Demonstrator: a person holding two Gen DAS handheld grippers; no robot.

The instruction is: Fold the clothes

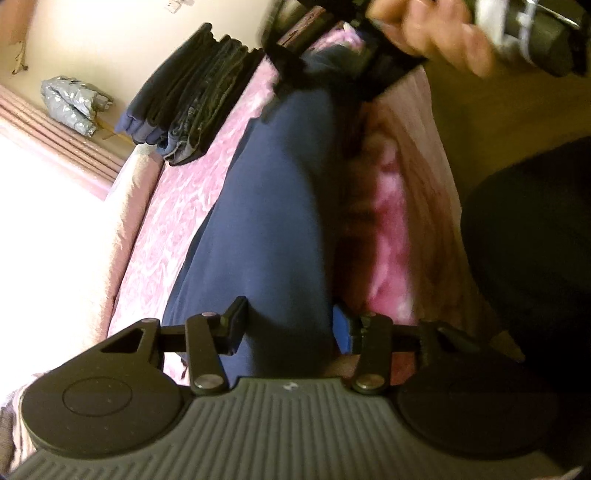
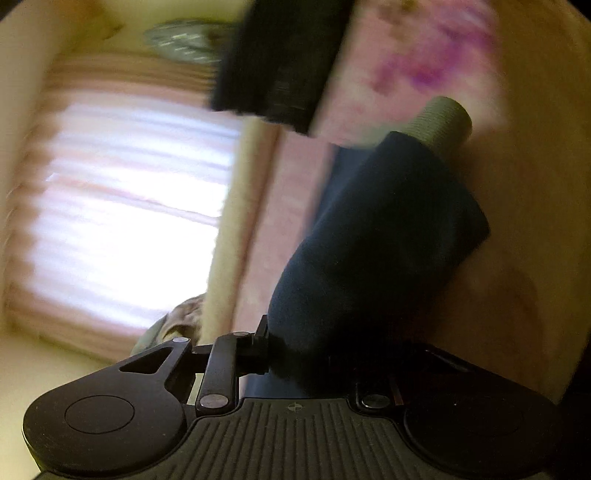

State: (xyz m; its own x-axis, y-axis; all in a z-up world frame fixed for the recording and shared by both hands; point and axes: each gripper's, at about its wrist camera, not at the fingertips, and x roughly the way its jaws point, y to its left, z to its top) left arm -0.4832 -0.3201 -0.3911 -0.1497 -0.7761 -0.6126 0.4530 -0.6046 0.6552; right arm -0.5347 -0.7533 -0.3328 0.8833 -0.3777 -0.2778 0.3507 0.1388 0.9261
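Observation:
A navy garment stretches in a long band across the pink bedspread. My left gripper is shut on its near end, and the cloth fills the gap between both fingers. At the top of the left wrist view a hand holds the other gripper over the garment's far end, heavily blurred. In the right wrist view my right gripper is shut on the navy garment. The cloth hides its right finger. A ribbed grey cuff sticks out at the garment's far end.
A stack of folded dark clothes lies on the bed beyond the garment, blurred as a stack in the right wrist view. A silver bag sits by the wall. A bright curtained window is on the left. The person's dark clothing fills the right side.

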